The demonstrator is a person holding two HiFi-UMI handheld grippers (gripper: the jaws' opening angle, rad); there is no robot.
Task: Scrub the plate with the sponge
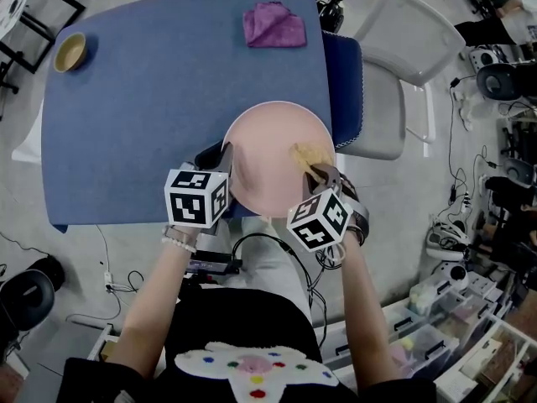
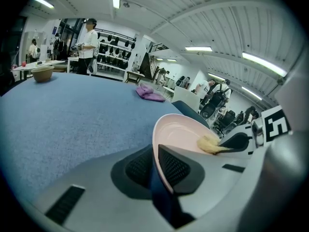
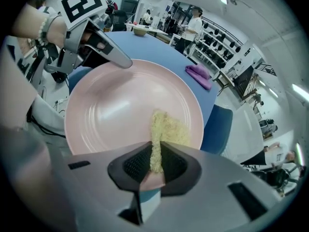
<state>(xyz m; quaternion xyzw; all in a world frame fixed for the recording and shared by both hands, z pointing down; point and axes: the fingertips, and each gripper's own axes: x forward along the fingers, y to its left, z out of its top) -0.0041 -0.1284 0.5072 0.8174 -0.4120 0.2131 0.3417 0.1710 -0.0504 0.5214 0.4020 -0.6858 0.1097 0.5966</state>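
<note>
Scrub underway, likely much left.
Left gripper (image 2: pixel 157 163) is clamping plate (image 1: pixel 268 154) rim at 9 o'clock; right gripper (image 3: pixel 154 161) is pinching sponge (image 1: pixel 306 156), pressing it near 3 o'clock (residue hard to judge).

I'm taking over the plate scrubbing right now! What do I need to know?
Left gripper: fingers shut on the rim of the pink plate, holding it at the near edge of the blue table.
Right gripper: fingers shut on the yellow sponge, which lies against the plate's right side.
Done: both grips made, sponge on the plate.
Left: scrub across the plate's face; how much is already scrubbed cannot be told.
Off to the far side: a purple cloth and a small bowl.
</note>
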